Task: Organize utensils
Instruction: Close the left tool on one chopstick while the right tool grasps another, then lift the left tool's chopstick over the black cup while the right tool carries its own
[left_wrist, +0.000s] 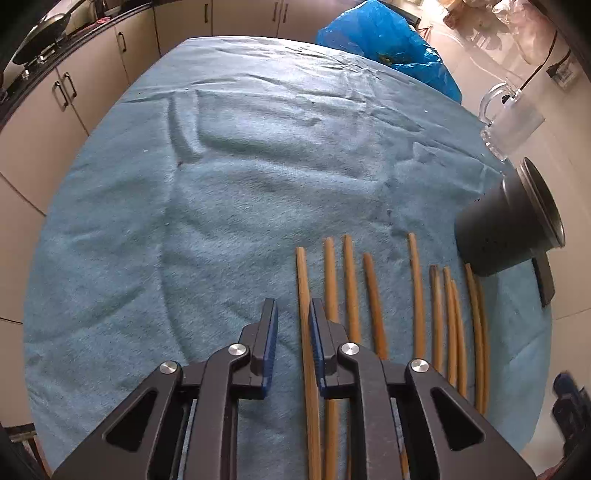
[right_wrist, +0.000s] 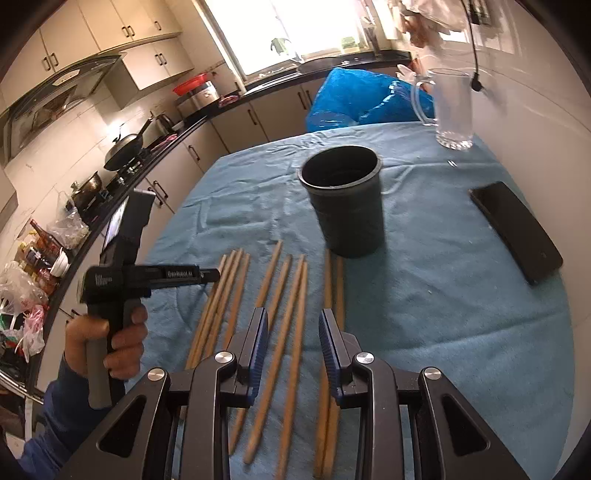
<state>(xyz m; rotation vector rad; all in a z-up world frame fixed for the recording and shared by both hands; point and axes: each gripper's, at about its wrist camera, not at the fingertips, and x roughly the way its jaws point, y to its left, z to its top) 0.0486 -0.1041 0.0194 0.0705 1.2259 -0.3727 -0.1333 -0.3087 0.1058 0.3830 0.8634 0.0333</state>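
Covering most of both views, the blue cloth drapes the tabletop, with a blue plastic bag at its far edge. Next in size, the dark cylindrical holder stands upright in the upper middle of the right wrist frame, mouth open to the top; a black phone lies at right and a glass mug stands at upper right.

Wooden chopsticks lie in a loose row on the cloth below the holder, each long axis running from the bottom of the frame up toward the holder, thin tips at the far end.

In the left wrist view, the left gripper has its jaws drawn narrow around the leftmost chopstick; whether the pads truly press it I cannot tell. The right gripper hangs above the row, jaws partly apart, holding nothing.

Risks, as I judge them: a grip so near one end could let the stick pivot or slip when raised, and the neighbouring stick just beside the right pad could be dragged along. A tilted stick might miss the holder's mouth.
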